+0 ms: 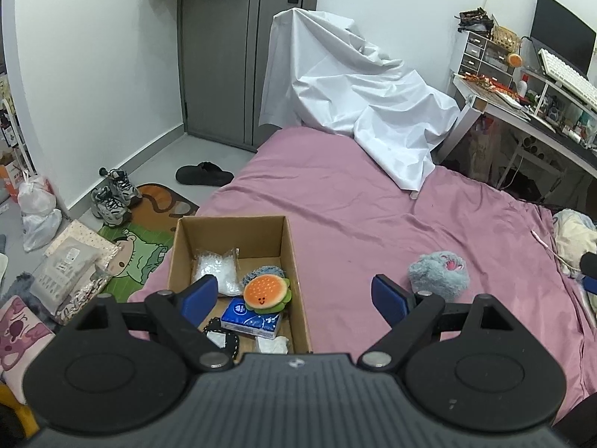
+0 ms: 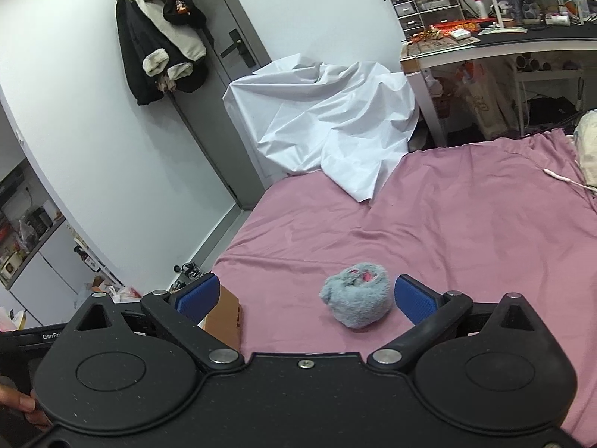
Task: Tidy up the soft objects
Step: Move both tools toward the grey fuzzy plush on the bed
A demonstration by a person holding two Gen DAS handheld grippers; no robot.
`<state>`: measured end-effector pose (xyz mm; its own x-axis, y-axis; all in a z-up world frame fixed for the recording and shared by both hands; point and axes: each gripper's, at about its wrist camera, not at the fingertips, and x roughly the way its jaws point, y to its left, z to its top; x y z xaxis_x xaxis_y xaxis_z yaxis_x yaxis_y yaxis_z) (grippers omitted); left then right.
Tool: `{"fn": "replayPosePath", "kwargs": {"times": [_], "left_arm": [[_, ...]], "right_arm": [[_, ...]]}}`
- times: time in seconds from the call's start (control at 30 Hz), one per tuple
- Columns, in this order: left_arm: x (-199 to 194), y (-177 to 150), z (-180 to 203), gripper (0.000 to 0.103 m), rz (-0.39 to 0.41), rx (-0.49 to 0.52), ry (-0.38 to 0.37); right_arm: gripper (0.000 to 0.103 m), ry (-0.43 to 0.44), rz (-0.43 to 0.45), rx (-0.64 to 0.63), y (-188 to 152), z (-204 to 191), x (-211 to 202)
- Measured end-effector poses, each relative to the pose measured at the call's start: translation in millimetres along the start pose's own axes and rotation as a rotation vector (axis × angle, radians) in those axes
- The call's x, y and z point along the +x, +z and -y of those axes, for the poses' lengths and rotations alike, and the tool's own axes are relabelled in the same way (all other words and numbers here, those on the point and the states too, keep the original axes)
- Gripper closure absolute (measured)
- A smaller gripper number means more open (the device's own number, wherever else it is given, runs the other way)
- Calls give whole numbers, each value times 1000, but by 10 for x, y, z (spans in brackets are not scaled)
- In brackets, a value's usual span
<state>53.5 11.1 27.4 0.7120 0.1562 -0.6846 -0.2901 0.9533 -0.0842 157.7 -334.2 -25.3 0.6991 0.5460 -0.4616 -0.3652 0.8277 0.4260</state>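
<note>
A grey fluffy plush toy (image 1: 439,273) with a pink patch lies alone on the pink bed sheet (image 1: 335,201), right of the open cardboard box (image 1: 296,280). Inside the box lie a burger plush (image 1: 266,292), a blue tissue pack (image 1: 250,320) and a clear bag of white beads (image 1: 218,270).

A bed (image 1: 335,194) covered in a wrinkled pink sheet carries everything. An open cardboard box (image 1: 287,254) sits on its near left edge, and a grey fuzzy plush toy (image 1: 440,274) lies on the sheet well to the right of the box, apart from it. At the far end a crumpled white sheet (image 1: 373,112) spills onto the bed, and a thin white cable (image 2: 563,179) with some pale bedding (image 1: 571,235) lies along the right side.
</note>
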Motion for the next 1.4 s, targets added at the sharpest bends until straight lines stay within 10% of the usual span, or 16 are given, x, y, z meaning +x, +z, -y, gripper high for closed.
{"fn": "replayPosePath", "kwargs": {"times": [1.4], "left_arm": [[543,-99,775,16,-87,121,-231]], "right_arm": [[1,-25,-31,63,-136,748,97]]}}
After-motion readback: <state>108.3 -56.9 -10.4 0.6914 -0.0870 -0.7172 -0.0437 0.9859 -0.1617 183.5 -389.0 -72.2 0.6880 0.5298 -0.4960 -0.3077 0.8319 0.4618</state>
